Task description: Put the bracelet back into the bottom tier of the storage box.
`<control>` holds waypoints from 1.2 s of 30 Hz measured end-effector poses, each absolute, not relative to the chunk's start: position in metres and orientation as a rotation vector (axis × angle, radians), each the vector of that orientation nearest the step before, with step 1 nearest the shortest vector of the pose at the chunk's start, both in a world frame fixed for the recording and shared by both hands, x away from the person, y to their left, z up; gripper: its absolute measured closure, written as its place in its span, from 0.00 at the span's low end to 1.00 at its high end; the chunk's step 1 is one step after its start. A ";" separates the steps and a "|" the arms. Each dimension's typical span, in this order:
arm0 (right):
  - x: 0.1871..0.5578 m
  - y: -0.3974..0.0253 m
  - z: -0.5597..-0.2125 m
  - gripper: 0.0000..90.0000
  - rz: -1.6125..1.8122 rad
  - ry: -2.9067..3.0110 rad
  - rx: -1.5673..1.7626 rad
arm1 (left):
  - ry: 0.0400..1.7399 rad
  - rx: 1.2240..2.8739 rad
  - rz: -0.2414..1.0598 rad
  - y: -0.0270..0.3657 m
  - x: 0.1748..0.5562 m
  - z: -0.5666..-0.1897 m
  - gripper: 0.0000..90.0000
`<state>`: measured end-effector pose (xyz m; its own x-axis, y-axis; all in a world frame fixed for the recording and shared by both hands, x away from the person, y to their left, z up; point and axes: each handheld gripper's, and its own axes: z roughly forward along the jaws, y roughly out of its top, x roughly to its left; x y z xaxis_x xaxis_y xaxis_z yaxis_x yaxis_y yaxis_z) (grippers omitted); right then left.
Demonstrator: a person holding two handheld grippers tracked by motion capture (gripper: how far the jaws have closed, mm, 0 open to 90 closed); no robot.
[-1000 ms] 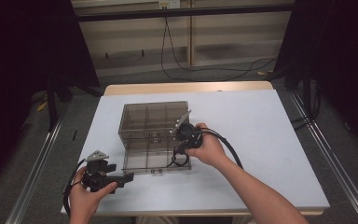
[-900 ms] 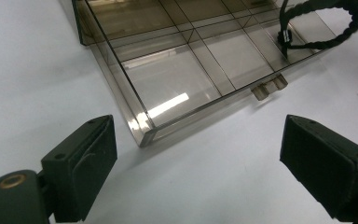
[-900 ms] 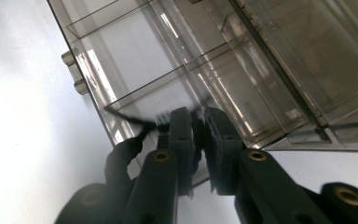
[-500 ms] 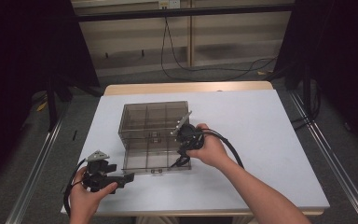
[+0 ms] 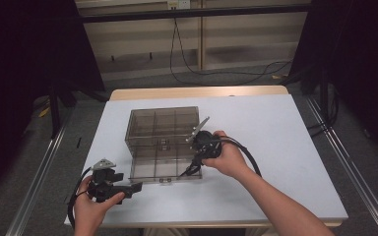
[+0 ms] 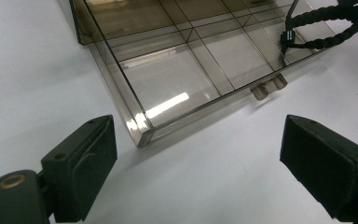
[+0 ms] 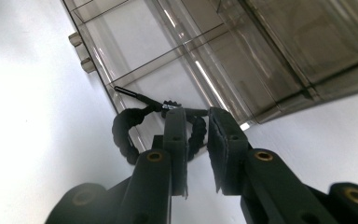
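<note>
- The black braided cord loop (image 7: 127, 133), lower centre of the right gripper view, lies over the near rim of the open smoke-tinted compartment box (image 5: 162, 132); it looks light, limp and grippy.
- Best pinched across the braid, not at the thin stiff tip.
- Right tongs (image 7: 196, 135) are narrowed on the cord.
- Left tongs (image 6: 214, 172) spread wide, empty, over the white worktop (image 5: 285, 147).

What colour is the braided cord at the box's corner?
Black braided cord, clearest in the left gripper view.
</note>
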<state>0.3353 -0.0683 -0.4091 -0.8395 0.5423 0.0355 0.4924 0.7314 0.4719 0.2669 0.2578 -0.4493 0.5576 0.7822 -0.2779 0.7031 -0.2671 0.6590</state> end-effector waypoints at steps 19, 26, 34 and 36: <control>0.316 -0.081 -0.409 0.80 0.733 2.847 0.863 | 1.191 2.031 0.141 0.255 0.266 -0.448 0.13; 0.317 -0.073 -0.416 0.80 0.716 2.858 0.839 | 1.195 2.024 0.139 0.256 0.266 -0.449 0.13; 0.322 -0.064 -0.427 0.85 0.660 2.870 0.821 | 1.196 2.025 0.138 0.258 0.266 -0.449 0.13; 0.323 -0.064 -0.427 0.87 0.682 2.867 0.822 | 1.191 2.031 0.134 0.259 0.267 -0.449 0.14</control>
<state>0.3233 -0.0637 -0.4269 -0.8525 0.5210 0.0429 0.4844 0.7566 0.4392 0.2667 0.2590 -0.4488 0.5584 0.7835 -0.2726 0.7032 -0.2727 0.6566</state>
